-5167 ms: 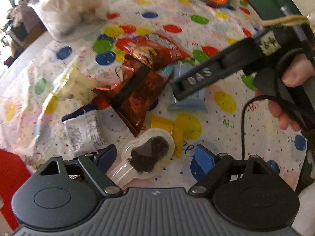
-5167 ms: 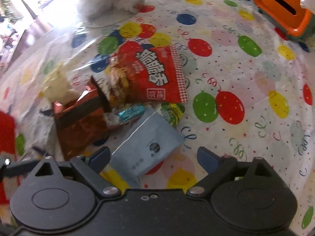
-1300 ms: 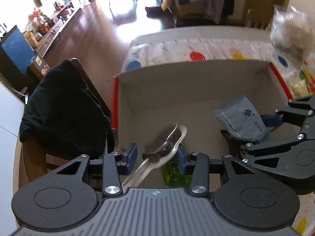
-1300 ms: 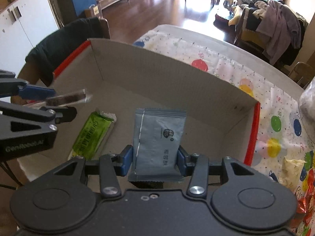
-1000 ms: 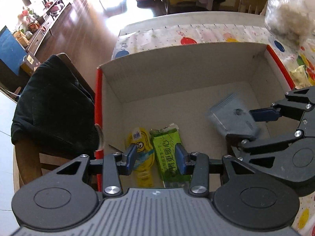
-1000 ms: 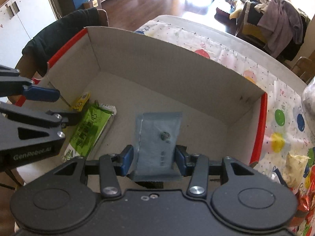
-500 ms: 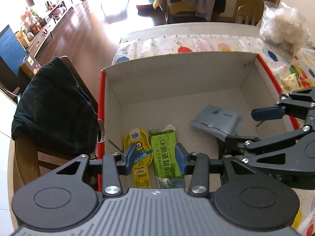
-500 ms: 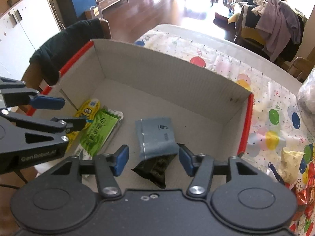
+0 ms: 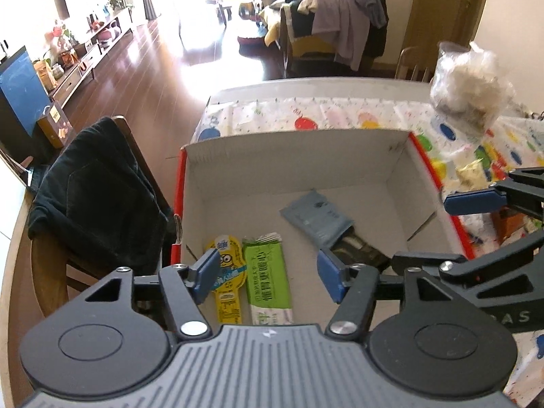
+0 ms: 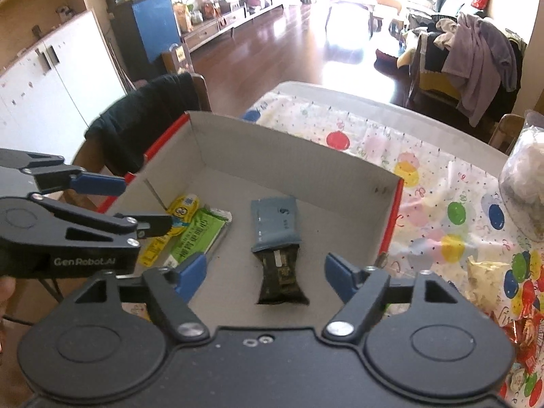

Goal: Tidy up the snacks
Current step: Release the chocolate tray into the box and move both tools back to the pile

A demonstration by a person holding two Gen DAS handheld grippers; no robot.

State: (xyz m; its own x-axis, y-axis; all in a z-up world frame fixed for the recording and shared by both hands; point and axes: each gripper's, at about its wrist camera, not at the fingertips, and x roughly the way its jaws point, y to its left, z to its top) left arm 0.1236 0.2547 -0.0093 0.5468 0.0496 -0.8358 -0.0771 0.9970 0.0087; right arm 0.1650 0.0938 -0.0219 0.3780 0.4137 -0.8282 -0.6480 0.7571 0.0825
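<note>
An open cardboard box point(image 9: 295, 156) with red edges stands on the table. On its floor lie a yellow cartoon packet point(image 9: 224, 255), a green packet point(image 9: 268, 278) and a grey-blue pouch point(image 9: 316, 217) overlapping a dark packet point(image 9: 363, 253). My left gripper point(image 9: 268, 277) hovers above the box's near left part, its jaws opening with nothing held between them. My right gripper point(image 10: 266, 276) hangs over the grey-blue pouch point(image 10: 275, 224) and dark packet point(image 10: 280, 278), jaws opening and apart from both. Each view shows the other gripper at its side: the right gripper point(image 9: 452, 229), the left gripper point(image 10: 136, 204).
A chair draped with a black garment point(image 9: 98, 200) stands left of the box. The balloon-print tablecloth point(image 10: 452, 183) stretches to the right, with a clear bag of white stuff point(image 9: 469, 85), a pale packet point(image 10: 486, 272) and red wrappers point(image 10: 527, 326) on it.
The right gripper let go of the grey-blue pouch, which now lies on the box floor over the dark packet. Both grippers rose and their jaws spread wider.
</note>
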